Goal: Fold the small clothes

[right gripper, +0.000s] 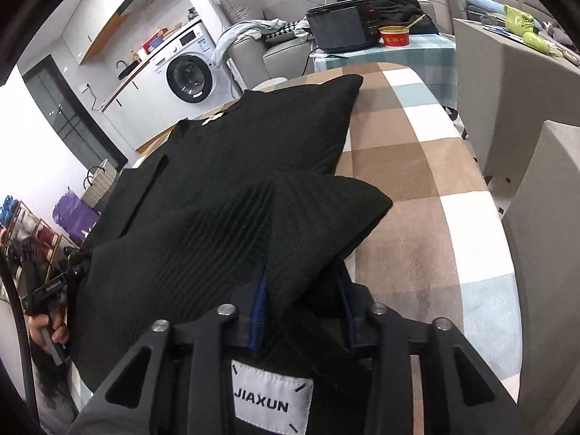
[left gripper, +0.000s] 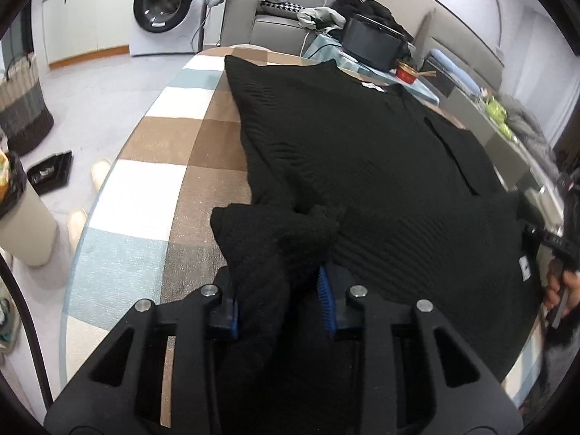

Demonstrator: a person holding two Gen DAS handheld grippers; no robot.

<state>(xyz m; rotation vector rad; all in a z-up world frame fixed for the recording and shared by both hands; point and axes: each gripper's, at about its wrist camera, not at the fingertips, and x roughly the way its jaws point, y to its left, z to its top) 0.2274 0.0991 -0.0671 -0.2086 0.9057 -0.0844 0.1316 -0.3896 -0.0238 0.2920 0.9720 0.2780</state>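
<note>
Between the blue pads [left gripper: 323, 299] of the left gripper [left gripper: 279, 304] sits a bunched corner of the black ribbed knit garment [left gripper: 362, 152]; the right gripper [right gripper: 302, 311] pinches the other near corner. The garment lies flat on the checked tablecloth [right gripper: 427, 166]. I judge a fold is starting: both corners must next go toward the far edge together.

Black ribbed-knit garment [left gripper: 362, 152] with a white label [right gripper: 272, 397] lettered in dark print. Tablecloth [left gripper: 159, 145] checked in brown, tan, white and pale blue. Gripper pads [left gripper: 323, 286] blue on black frames. Washing machine [left gripper: 166, 7] white with a dark door. Bowl [right gripper: 394, 35] red.
</note>
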